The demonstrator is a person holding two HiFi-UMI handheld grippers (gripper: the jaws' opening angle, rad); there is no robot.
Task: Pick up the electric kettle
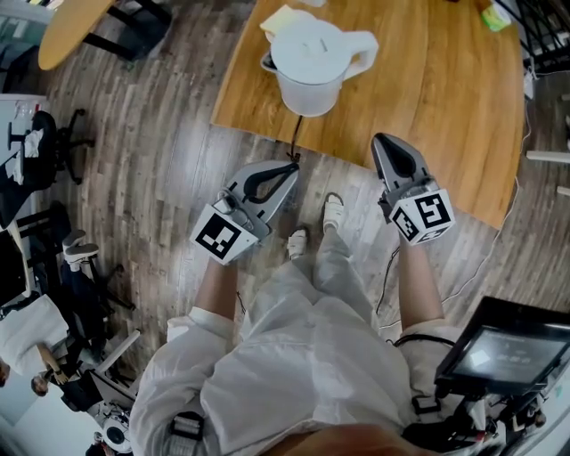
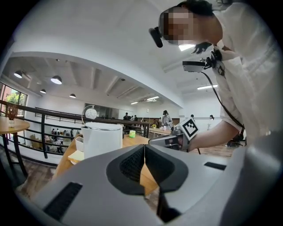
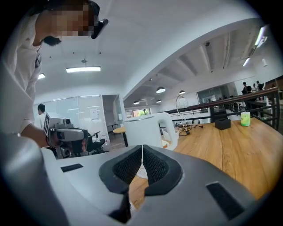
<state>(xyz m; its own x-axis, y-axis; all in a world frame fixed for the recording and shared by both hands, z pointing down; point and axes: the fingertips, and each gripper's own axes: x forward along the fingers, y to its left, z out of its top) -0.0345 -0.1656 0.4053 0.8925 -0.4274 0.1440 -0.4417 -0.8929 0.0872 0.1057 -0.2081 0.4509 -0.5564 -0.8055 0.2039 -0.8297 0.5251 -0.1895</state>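
Observation:
The white electric kettle (image 1: pixel 313 67) stands lid on at the near left part of a wooden table (image 1: pixel 445 98), its handle pointing right. A black cord (image 1: pixel 294 134) runs from its base over the table's edge. My left gripper (image 1: pixel 292 169) is shut and empty, hovering just off the table's front edge, short of the kettle. My right gripper (image 1: pixel 383 141) is also shut and empty, over the table's front edge to the kettle's right. The kettle (image 2: pixel 102 139) lies ahead and to the left in the left gripper view. In the right gripper view the kettle (image 3: pixel 148 130) stands straight ahead.
A yellow pad (image 1: pixel 280 20) and a small white cup (image 1: pixel 266 61) sit behind the kettle. A green item (image 1: pixel 495 18) lies at the table's far right. Office chairs (image 1: pixel 53 142) stand on the wood floor at left, a second round table (image 1: pixel 71 27) at top left.

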